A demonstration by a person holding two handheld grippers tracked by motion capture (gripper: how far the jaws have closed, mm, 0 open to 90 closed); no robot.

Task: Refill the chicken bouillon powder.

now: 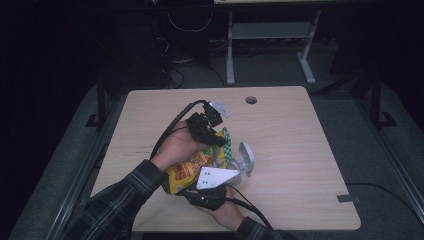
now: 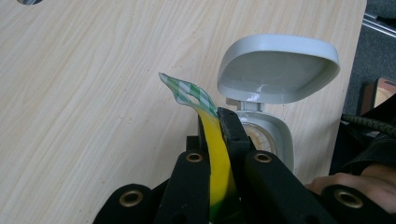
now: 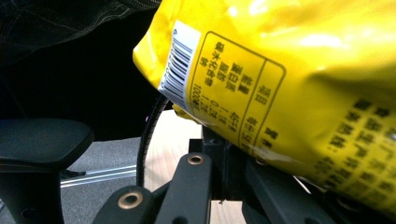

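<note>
Crinkled yellow snack bag (image 1: 192, 167), green-checked top edge, pinched in both closed claws.

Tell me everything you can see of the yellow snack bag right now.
The yellow snack bag is glossy plastic with red and green print, a barcode and a text panel on its back. It is held up over the table. The left gripper pinches its flat green-checked top edge; the right gripper clamps its lower end. It hangs beside the open white container.

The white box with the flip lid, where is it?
In the high view, the white box sits open on the table, just right of the yellow snack bag, beside the right gripper.
</note>
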